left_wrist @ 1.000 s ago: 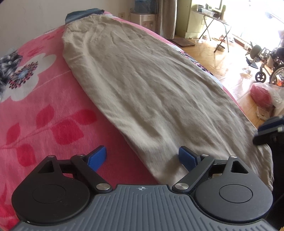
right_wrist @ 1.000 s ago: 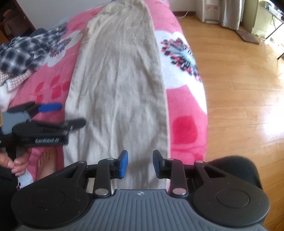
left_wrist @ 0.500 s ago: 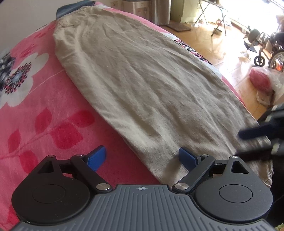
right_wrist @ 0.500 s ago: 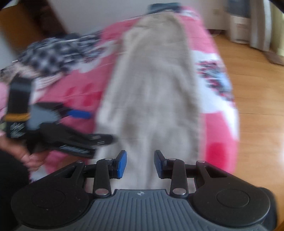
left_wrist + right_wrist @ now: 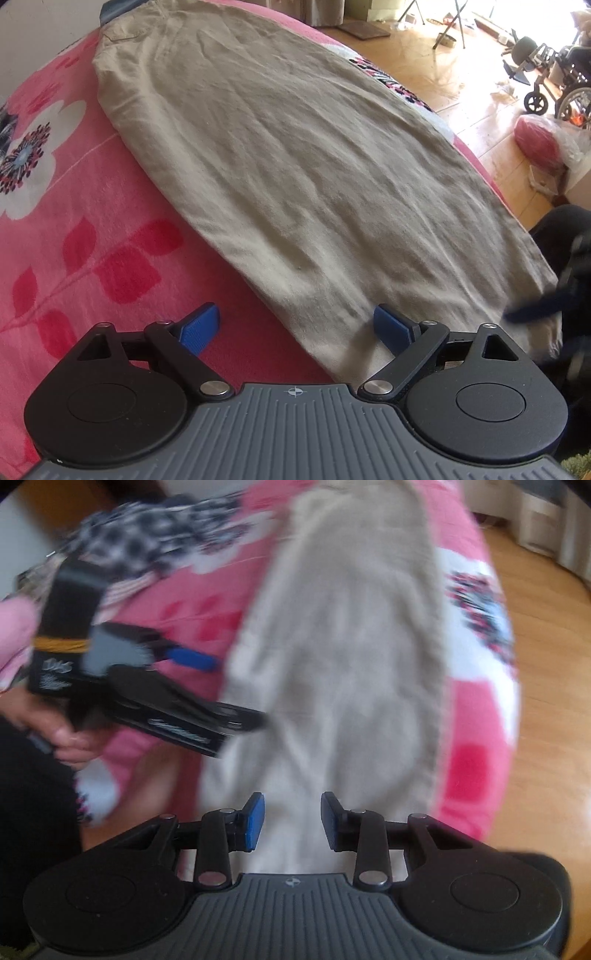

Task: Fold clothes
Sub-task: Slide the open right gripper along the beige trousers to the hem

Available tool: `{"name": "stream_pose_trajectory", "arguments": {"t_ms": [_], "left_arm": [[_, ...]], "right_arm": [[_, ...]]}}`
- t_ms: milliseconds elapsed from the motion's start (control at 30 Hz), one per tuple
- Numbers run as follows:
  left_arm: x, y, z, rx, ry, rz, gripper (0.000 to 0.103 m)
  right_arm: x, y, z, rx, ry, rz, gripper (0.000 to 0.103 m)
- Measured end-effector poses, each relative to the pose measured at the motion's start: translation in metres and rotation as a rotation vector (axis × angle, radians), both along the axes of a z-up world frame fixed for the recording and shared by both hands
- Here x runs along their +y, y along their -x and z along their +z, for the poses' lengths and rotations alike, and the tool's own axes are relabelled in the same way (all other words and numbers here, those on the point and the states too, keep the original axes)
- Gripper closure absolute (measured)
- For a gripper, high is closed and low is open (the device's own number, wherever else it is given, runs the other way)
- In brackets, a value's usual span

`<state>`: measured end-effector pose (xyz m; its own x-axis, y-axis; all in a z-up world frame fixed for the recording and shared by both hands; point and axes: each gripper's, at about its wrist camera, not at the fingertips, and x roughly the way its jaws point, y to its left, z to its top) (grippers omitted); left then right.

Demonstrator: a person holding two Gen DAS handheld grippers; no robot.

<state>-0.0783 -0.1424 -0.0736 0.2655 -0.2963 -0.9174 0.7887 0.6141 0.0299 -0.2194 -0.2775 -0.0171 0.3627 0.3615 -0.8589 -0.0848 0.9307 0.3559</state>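
Note:
A long beige garment [image 5: 295, 162] lies flat along a pink flowered bedspread [image 5: 74, 229]. My left gripper [image 5: 295, 328] is open, its wide jaws straddling the garment's near left corner just above the cloth. In the blurred right wrist view the same beige garment [image 5: 343, 657] runs away from me, and my right gripper [image 5: 292, 821] is open over its near hem with nothing between the fingers. The left gripper [image 5: 207, 686] shows there at the garment's left edge, held by a hand [image 5: 62, 734]. A dark blur at the right edge of the left wrist view is the right gripper [image 5: 535, 310].
A heap of checked clothes [image 5: 155, 546] lies on the bed at the far left. A dark blue cloth [image 5: 118, 4] sits beyond the garment's far end. Wooden floor [image 5: 443, 62] lies to the right, with a wheelchair [image 5: 554, 85] and a red bag [image 5: 539, 136].
Both grippers have come closer to the garment's near end. The right gripper's jaws have opened a little wider and its view has swung left, now blurred by motion.

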Motion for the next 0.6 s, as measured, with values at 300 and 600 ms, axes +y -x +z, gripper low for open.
{"name": "stream_pose_trajectory", "arguments": {"t_ms": [300, 600], "left_arm": [[-0.004, 0.001, 0.001, -0.017, -0.036, -0.008, 0.008], [-0.006, 0.004, -0.001, -0.032, -0.057, -0.012, 0.007]], "right_arm": [[0.002, 0.017, -0.020, 0.175, 0.007, 0.030, 0.067], [-0.020, 0.018, -0.001, 0.123, 0.069, -0.035, 0.066]]}}
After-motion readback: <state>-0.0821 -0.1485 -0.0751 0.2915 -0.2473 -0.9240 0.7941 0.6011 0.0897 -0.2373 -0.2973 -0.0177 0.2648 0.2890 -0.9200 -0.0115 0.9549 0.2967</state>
